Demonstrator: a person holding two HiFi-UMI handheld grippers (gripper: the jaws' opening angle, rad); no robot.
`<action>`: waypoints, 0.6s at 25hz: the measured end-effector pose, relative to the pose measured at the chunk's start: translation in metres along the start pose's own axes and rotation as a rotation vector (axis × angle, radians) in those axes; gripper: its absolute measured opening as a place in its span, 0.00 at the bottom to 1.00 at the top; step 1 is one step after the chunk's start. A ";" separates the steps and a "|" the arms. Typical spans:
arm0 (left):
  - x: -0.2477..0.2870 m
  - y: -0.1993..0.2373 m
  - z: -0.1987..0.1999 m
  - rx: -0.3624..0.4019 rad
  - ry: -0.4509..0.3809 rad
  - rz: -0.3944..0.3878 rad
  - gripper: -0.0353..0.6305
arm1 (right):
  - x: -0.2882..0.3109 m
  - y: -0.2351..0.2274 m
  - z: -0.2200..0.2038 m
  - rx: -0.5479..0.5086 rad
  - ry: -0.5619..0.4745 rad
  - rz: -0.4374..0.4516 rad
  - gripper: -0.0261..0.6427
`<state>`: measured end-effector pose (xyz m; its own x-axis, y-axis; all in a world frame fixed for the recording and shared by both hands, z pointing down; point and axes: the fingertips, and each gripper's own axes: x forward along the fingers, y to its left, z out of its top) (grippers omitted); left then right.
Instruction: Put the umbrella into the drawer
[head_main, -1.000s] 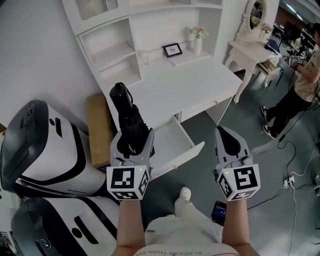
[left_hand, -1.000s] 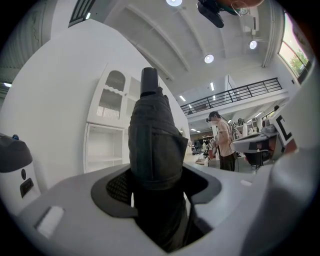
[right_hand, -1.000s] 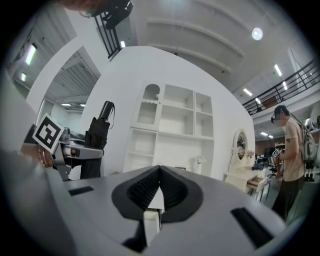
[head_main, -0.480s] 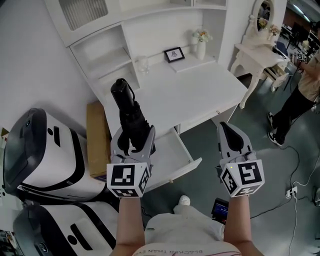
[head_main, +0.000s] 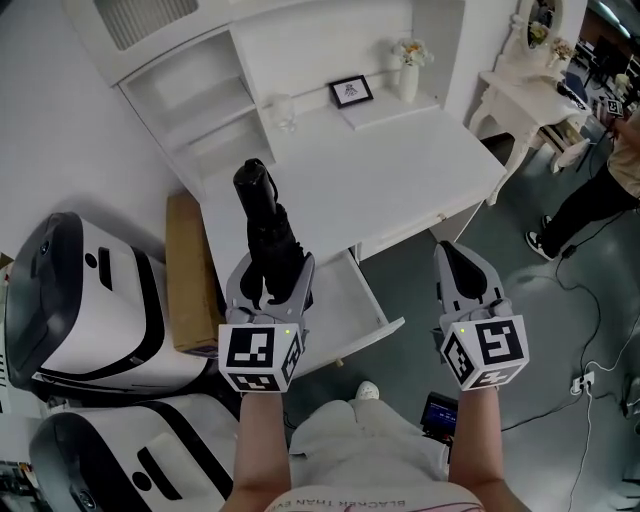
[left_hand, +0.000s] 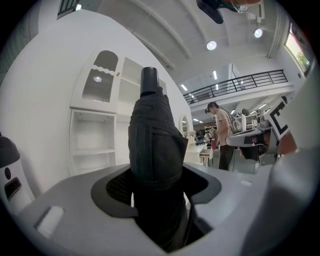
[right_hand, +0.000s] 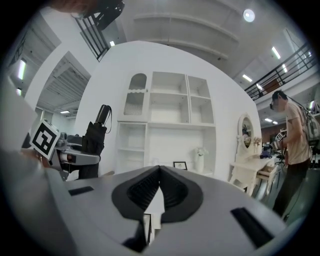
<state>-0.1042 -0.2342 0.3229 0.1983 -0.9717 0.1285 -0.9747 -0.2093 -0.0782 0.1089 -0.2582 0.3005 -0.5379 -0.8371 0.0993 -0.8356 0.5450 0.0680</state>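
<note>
White desk (head_main: 400, 180) with frame (head_main: 350, 91), vase (head_main: 408, 84)

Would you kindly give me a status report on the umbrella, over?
Left gripper shut on umbrella. Right gripper shut, empty. Drawer open, no obstruction seen.

The desk (head_main: 400, 180) with its drawer (head_main: 350, 300) pulled out in front
A picture frame (head_main: 349, 91) and vase (head_main: 409, 80) stand at the desktop's back; a cardboard box (head_main: 186, 270) lies left of the desk, a dressing table (head_main: 520, 95) right.
</note>
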 end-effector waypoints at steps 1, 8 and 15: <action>0.002 0.000 -0.004 -0.003 0.010 -0.003 0.46 | 0.003 0.000 -0.003 0.004 0.008 0.001 0.05; 0.010 0.007 -0.040 -0.025 0.097 -0.030 0.46 | 0.015 0.009 -0.038 0.023 0.101 -0.002 0.05; 0.026 0.012 -0.078 -0.073 0.182 -0.091 0.46 | 0.026 0.016 -0.065 0.039 0.174 -0.040 0.05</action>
<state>-0.1189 -0.2535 0.4025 0.2708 -0.9118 0.3086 -0.9597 -0.2808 0.0125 0.0884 -0.2679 0.3690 -0.4800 -0.8356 0.2673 -0.8613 0.5068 0.0374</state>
